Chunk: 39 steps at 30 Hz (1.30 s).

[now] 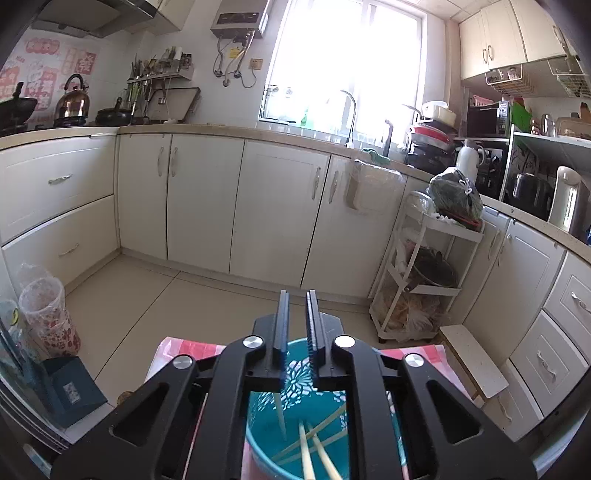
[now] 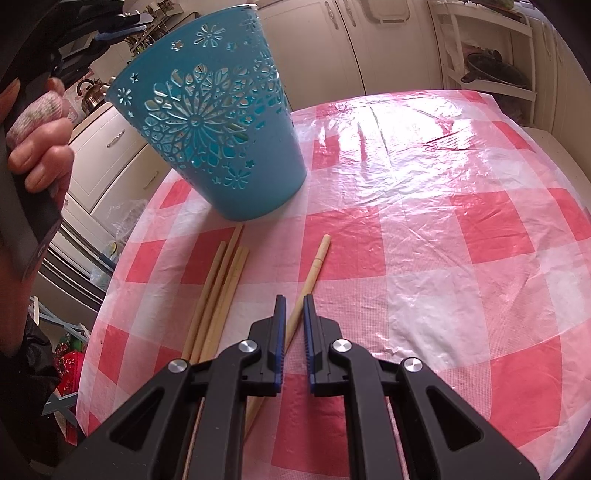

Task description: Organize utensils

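Note:
A blue perforated utensil holder (image 2: 218,122) stands on the red-checked tablecloth (image 2: 424,229). Several chopsticks (image 1: 314,446) lie inside it, seen from above in the left wrist view. My left gripper (image 1: 297,295) hovers above the holder's rim (image 1: 295,349), jaws slightly apart and empty; it also shows at top left of the right wrist view (image 2: 122,26). My right gripper (image 2: 294,300) is open, low over the table, its jaws astride one loose chopstick (image 2: 312,269). Three more chopsticks (image 2: 218,291) lie side by side to its left.
The round table's edge (image 2: 110,295) curves along the left. White kitchen cabinets (image 1: 207,199) and a white trolley (image 1: 424,280) stand beyond the table. A dark box (image 1: 70,387) sits on the floor at left.

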Tool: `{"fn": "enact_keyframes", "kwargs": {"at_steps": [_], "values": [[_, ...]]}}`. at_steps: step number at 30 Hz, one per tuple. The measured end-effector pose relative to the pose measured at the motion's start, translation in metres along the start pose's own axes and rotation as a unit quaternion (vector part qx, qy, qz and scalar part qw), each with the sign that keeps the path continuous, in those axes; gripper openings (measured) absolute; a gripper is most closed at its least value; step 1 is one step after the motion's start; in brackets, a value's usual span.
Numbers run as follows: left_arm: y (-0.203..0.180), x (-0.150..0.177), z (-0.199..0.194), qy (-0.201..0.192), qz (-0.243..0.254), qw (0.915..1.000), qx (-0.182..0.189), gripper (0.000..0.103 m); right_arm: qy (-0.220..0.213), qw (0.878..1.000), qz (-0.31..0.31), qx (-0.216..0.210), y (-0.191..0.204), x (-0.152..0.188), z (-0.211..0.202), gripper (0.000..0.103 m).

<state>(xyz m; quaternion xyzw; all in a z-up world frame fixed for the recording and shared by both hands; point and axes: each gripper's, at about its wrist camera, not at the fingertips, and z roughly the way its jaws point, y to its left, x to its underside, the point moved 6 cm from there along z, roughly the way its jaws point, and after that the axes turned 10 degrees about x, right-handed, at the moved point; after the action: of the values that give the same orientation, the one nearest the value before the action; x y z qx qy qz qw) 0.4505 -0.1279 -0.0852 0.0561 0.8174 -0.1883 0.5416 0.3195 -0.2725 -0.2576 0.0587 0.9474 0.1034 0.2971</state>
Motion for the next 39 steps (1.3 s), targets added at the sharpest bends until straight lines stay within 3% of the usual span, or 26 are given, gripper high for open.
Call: {"fn": "enact_keyframes", "kwargs": {"at_steps": [4, 7, 11, 17, 22, 24, 32, 36, 39], "values": [[0.013, 0.010, -0.045, -0.019, 0.003, 0.9992, -0.035, 0.077, 0.001, 1.000, 0.002, -0.003, 0.001, -0.001, 0.001, 0.010], [0.029, 0.028, -0.084, -0.023, 0.008, 0.9977, -0.063, 0.093, 0.002, 1.000, 0.003, -0.005, -0.001, -0.001, 0.001, 0.010], [0.056, 0.077, -0.110, 0.017, -0.010, 0.9966, -0.079, 0.095, 0.003, 1.000, 0.002, -0.002, -0.001, -0.002, 0.001, 0.010], [0.085, 0.159, -0.091, 0.119, -0.065, 0.9874, -0.081, 0.095, -0.009, 0.996, -0.067, 0.062, 0.019, 0.000, 0.000, 0.009], [0.092, 0.194, -0.078, 0.160, -0.097, 0.9801, -0.066, 0.095, -0.005, 1.000, -0.009, 0.007, 0.008, -0.001, -0.017, 0.005], [0.093, 0.191, -0.080, 0.149, -0.099, 0.9823, -0.056, 0.095, -0.020, 0.999, 0.021, -0.026, 0.004, -0.005, -0.034, 0.004], [0.097, 0.192, -0.079, 0.159, -0.125, 0.9783, -0.046, 0.095, -0.103, 0.981, 0.082, -0.144, 0.006, -0.030, -0.107, 0.004], [0.099, 0.191, -0.078, 0.159, -0.135, 0.9769, -0.046, 0.095, -0.139, 0.972, 0.084, -0.172, 0.016, -0.047, -0.134, 0.004], [0.100, 0.192, -0.078, 0.160, -0.138, 0.9764, -0.047, 0.095, -0.144, 0.973, 0.068, -0.165, 0.026, -0.065, -0.138, 0.004]]}}
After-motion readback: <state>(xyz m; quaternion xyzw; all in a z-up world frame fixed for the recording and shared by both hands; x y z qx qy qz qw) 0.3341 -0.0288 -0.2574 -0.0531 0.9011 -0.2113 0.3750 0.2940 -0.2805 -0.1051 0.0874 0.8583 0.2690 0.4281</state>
